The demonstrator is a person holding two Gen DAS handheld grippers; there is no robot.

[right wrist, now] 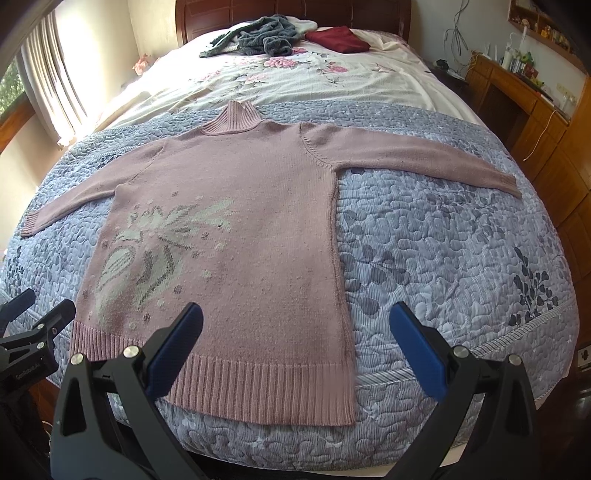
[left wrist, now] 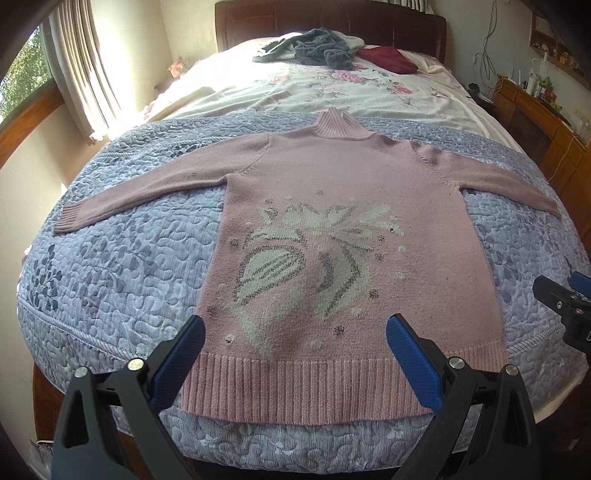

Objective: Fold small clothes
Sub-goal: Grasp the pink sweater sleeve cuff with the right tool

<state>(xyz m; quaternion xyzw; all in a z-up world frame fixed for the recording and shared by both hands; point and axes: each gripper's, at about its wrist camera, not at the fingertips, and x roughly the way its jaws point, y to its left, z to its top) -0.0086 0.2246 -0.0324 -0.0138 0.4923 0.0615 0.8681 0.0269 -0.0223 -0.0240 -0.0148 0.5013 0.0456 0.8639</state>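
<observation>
The left tongs [left wrist: 295, 332] are spread wide, holding nothing, and hover above the ribbed hem of the pink sweater [left wrist: 332, 206] without touching it. The right tongs [right wrist: 295, 325] are equally wide and empty, poised over the hem's right corner and the blue quilt [right wrist: 443, 240] beside it. The sweater lies flat on the quilt at the foot of the bed, face up, both sleeves stretched sideways, its turtleneck pointing toward the headboard [right wrist: 295, 14]. Farther up the bed, a grey garment [left wrist: 317, 46] and a dark red garment [left wrist: 388, 57] lie well apart from it.
</observation>
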